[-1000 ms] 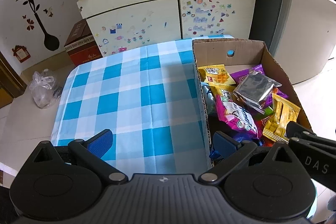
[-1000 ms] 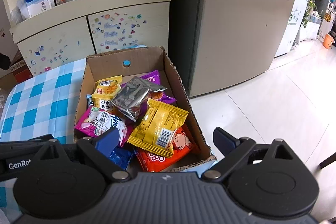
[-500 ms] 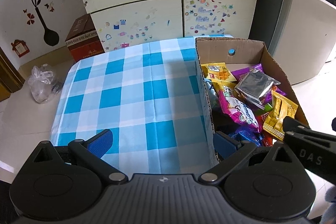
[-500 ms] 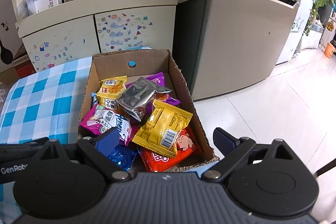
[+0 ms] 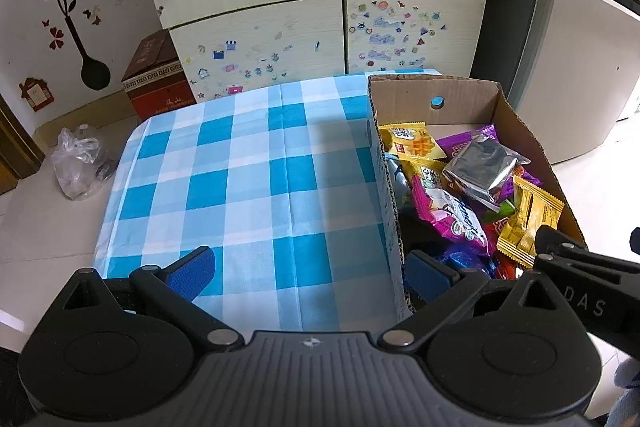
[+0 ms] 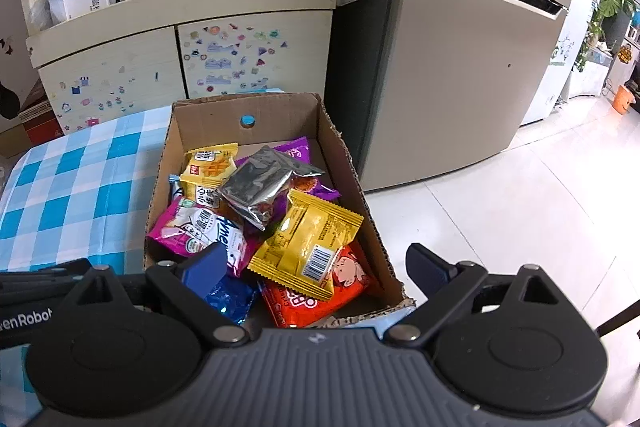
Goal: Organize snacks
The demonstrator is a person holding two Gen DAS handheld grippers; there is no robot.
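Both grippers are wide open with nothing in them: the right gripper [image 6: 316, 265] hangs over the near end of the cardboard box [image 6: 340, 147], the left gripper [image 5: 310, 269] over the blue checked tablecloth [image 5: 248, 179] just beside it. The snack packets [image 6: 308, 239] are all piled inside the box, a silver packet [image 6: 260, 187] on top.

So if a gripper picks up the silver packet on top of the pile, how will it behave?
The silver packet looks puffy and crinkled, so probably light and squashy. Its shiny foil may slip. Lying loose on top, it likely lifts without dragging others.
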